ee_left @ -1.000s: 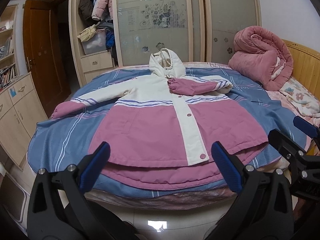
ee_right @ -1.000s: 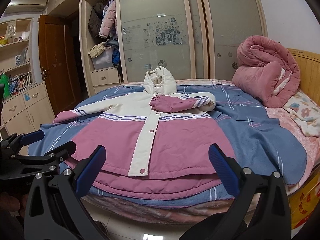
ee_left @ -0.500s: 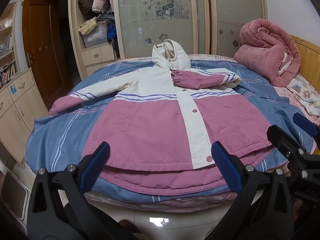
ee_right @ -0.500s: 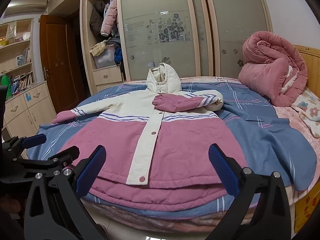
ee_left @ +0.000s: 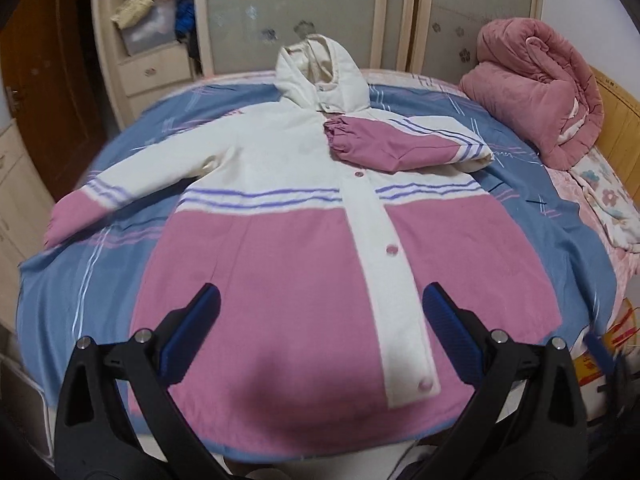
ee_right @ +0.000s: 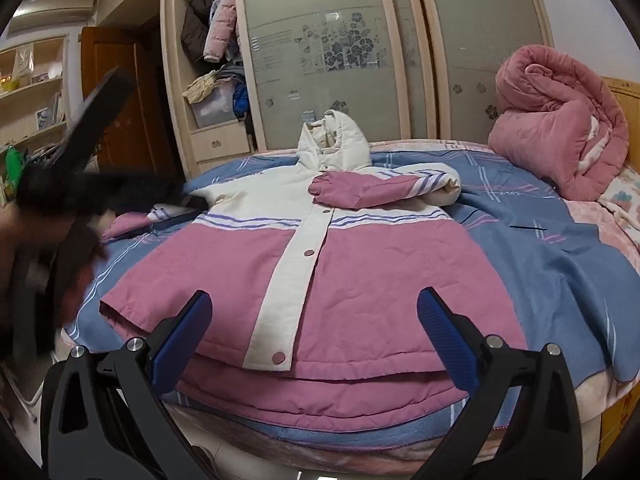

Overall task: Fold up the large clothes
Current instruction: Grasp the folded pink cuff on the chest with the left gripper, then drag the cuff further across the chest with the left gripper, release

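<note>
A pink and white hooded jacket (ee_left: 304, 240) lies face up on the blue striped bedspread (ee_left: 100, 264). Its right sleeve (ee_left: 400, 148) is folded across the chest; its left sleeve (ee_left: 120, 192) stretches out to the left. My left gripper (ee_left: 320, 312) is open and empty above the jacket's lower half. My right gripper (ee_right: 316, 320) is open and empty over the hem (ee_right: 320, 376), at the bed's front edge. In the right wrist view the jacket (ee_right: 360, 264) fills the middle, and the left gripper is a dark blur (ee_right: 80, 168) over the spread sleeve.
A rolled pink quilt (ee_left: 540, 88) lies at the bed's far right, by a wooden headboard (ee_left: 620, 128). A wardrobe with glass doors (ee_right: 340, 48) and open shelves of clothes (ee_right: 212, 64) stands behind the bed. A wooden door (ee_right: 120, 92) and drawers are at the left.
My left gripper has moved forward and up over the jacket, which now looks much closer. My right gripper has edged nearer the hem. Both stay open.
</note>
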